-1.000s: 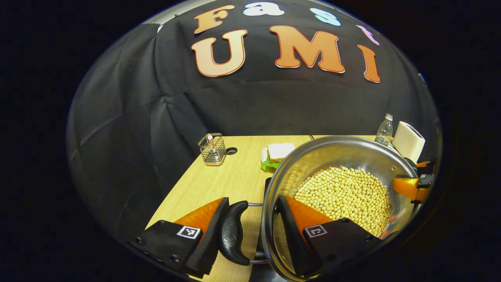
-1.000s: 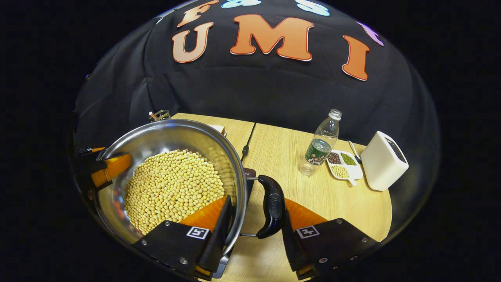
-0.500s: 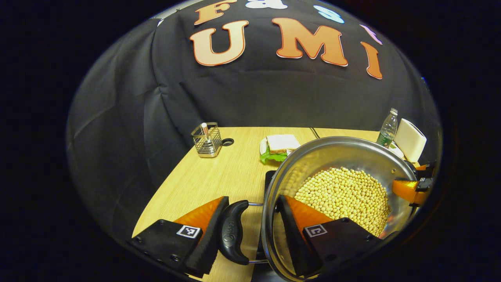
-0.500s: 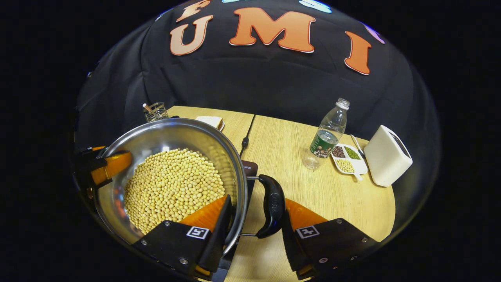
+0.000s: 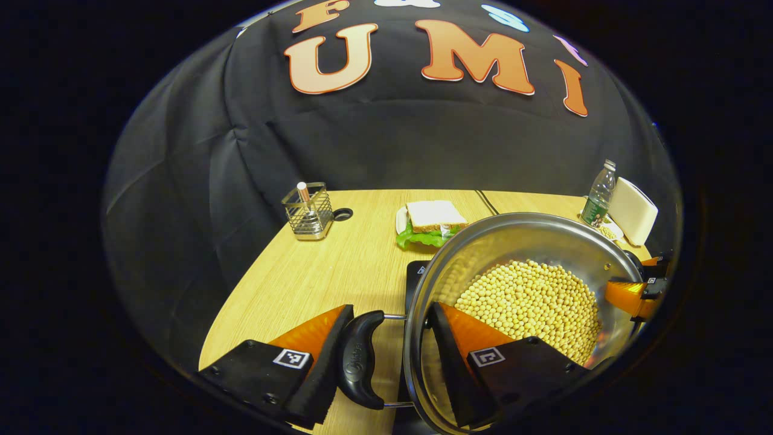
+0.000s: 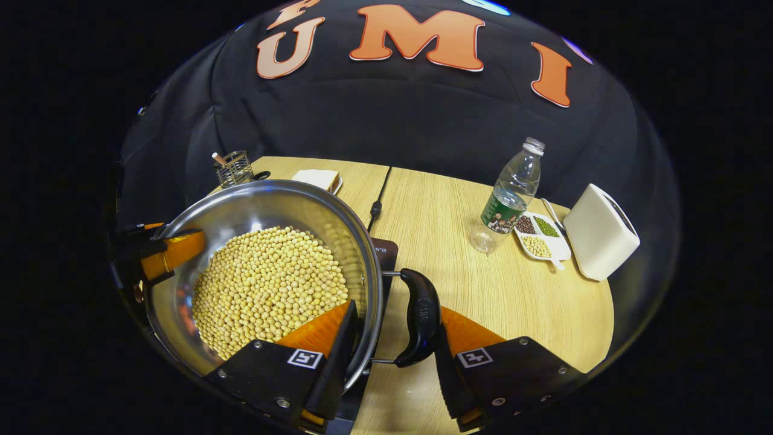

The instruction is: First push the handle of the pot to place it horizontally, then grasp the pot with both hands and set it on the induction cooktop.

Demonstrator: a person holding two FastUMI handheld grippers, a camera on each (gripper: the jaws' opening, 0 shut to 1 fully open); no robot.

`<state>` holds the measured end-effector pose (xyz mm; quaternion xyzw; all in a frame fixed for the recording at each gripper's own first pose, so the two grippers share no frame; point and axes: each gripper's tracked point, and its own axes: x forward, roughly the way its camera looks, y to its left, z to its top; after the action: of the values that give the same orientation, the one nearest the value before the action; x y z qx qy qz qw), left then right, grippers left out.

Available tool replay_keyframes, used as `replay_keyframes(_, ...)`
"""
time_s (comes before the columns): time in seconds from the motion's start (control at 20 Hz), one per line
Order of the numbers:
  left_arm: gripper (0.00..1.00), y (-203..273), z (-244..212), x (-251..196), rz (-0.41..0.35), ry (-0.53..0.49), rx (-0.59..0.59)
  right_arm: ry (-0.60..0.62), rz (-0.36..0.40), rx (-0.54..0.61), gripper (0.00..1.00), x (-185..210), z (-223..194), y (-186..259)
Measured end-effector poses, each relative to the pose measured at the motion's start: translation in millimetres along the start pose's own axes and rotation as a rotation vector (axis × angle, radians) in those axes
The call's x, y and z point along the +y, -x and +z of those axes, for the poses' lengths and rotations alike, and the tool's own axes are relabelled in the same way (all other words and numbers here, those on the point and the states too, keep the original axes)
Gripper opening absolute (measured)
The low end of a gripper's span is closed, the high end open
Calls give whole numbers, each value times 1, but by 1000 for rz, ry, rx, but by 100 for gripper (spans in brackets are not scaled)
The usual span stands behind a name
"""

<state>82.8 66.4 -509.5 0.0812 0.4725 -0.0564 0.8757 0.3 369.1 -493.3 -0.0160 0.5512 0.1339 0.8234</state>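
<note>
A steel pot (image 5: 519, 219) filled with soybeans (image 5: 531, 302) hangs between my two grippers. My left gripper (image 5: 389, 311) is shut on its black side handle (image 5: 359, 359), one finger outside the handle and the other inside the pot wall. On the opposite side, my right gripper (image 6: 395, 308) grips the other handle (image 6: 421, 317) the same way, across the pot's (image 6: 272, 205) rim. Both handles lie level. Under the pot a dark corner of the induction cooktop (image 5: 416, 275) (image 6: 386, 251) pokes out. Each view also catches the other gripper (image 5: 634, 293) (image 6: 163, 257) at the pot's far rim.
On the wooden table (image 6: 441, 241) stand a wire holder (image 5: 308, 211), a sandwich on a plate (image 5: 432, 223), a plastic bottle (image 6: 507, 196), a small divided dish of beans (image 6: 537, 238) and a white box (image 6: 601, 232). A black cable (image 6: 377, 202) runs back from the cooktop.
Both grippers have risen with the pot; more of the table top and of the cooktop's corner shows beneath it. Both grips are unchanged.
</note>
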Motion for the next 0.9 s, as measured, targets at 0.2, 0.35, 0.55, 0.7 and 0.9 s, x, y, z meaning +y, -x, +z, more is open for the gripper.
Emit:
replay_keyframes(0.2,85,-10,-4,-2,-23,-6,4,-7,-13,10,63,-2,-2,-1)
replay_keyframes(0.35,83,-12,0,-3,-31,-27,-1,-23,-18,8,66,0,-1,-3)
replay_keyframes(0.55,89,-5,5,-3,13,-21,-11,7,21,10,76,8,-3,-1)
replay_keyframes(0.7,91,1,17,0,35,-21,-45,43,35,-6,83,10,-1,7)
replay_keyframes(0.9,90,36,57,6,102,-36,-160,87,33,-44,93,7,4,22)
